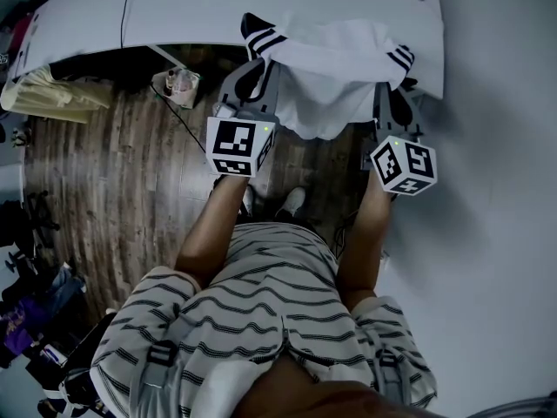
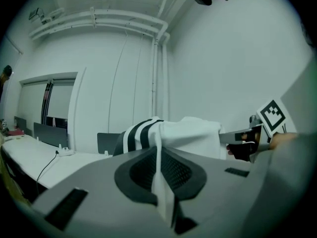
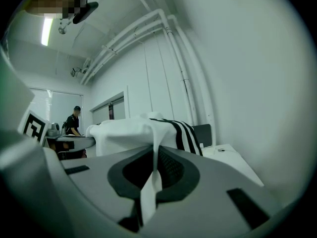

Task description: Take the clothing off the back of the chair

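Observation:
A white garment with black striped cuffs (image 1: 335,68) hangs draped over the chair back, which the cloth hides. My left gripper (image 1: 258,66) is shut on the garment's left edge near a striped cuff (image 1: 261,35). My right gripper (image 1: 393,90) is shut on the right edge by the other cuff (image 1: 400,57). In the left gripper view a white fold (image 2: 159,182) is pinched between the closed jaws, with the garment (image 2: 183,135) bulging beyond. The right gripper view shows another fold (image 3: 151,182) clamped between its jaws below the draped garment (image 3: 129,130).
A long white desk (image 1: 174,7) with a cable (image 1: 126,7) runs behind the chair. Wooden floor (image 1: 104,172) lies to the left, with bags and clutter at its left edge. A pale wall (image 1: 496,190) stands close on the right. A person (image 3: 74,120) stands far off.

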The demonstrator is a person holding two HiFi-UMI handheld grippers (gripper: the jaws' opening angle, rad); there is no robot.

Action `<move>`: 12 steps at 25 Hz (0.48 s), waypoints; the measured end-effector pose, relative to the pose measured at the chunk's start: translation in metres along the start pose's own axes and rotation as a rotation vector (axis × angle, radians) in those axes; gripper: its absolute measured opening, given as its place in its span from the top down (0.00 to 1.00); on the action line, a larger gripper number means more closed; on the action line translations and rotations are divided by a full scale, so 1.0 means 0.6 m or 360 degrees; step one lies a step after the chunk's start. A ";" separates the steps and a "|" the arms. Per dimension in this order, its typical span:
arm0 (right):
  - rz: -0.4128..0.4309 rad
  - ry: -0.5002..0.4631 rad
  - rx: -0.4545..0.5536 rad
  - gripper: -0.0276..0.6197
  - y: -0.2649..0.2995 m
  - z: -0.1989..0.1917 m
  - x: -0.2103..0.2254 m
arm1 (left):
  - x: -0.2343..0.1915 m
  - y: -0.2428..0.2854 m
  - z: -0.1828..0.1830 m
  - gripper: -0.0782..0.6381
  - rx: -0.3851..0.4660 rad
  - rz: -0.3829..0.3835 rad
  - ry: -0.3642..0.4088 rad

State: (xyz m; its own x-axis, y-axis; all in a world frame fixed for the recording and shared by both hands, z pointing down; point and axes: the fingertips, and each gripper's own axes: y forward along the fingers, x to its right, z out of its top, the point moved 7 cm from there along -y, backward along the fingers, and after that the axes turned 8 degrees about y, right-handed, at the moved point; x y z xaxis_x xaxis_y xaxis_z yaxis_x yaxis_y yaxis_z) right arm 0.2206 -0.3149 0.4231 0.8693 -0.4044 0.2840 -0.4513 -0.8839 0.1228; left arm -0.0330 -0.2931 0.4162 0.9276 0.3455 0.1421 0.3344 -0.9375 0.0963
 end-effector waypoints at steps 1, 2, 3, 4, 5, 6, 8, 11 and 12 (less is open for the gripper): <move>-0.0003 -0.0001 0.0000 0.92 0.000 0.001 0.000 | 0.001 0.001 0.000 0.85 -0.0001 0.0004 0.0002; -0.0007 -0.0003 -0.0001 0.92 0.001 0.000 0.000 | 0.001 0.002 0.000 0.85 -0.0003 0.0006 0.0003; -0.0012 -0.0004 -0.0002 0.92 0.002 -0.001 0.000 | 0.000 0.002 -0.002 0.85 -0.0007 0.0007 0.0004; -0.0016 -0.0002 -0.0003 0.92 0.003 -0.002 0.000 | 0.000 0.002 -0.003 0.85 -0.0010 0.0005 0.0004; -0.0020 0.0001 -0.0004 0.92 0.002 -0.003 -0.002 | -0.001 0.001 -0.003 0.85 -0.0012 0.0003 0.0002; -0.0024 0.0004 -0.0004 0.92 0.000 -0.004 -0.004 | -0.003 -0.001 -0.003 0.85 -0.0014 0.0002 0.0000; -0.0033 0.0008 0.0001 0.92 -0.003 -0.004 -0.009 | -0.006 -0.007 -0.003 0.85 -0.0015 0.0001 -0.0002; -0.0047 0.0008 0.0028 0.92 -0.008 0.002 -0.016 | -0.011 -0.010 0.002 0.85 -0.0005 0.0001 0.0003; -0.0048 0.0003 0.0038 0.92 -0.010 0.005 -0.017 | -0.012 -0.010 0.005 0.85 0.0001 0.0004 0.0003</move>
State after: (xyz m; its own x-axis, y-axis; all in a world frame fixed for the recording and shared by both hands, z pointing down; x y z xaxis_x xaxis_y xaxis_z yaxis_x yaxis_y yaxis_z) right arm 0.2151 -0.3064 0.4169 0.8821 -0.3771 0.2822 -0.4199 -0.9011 0.1085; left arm -0.0410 -0.2900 0.4120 0.9281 0.3432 0.1441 0.3323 -0.9384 0.0951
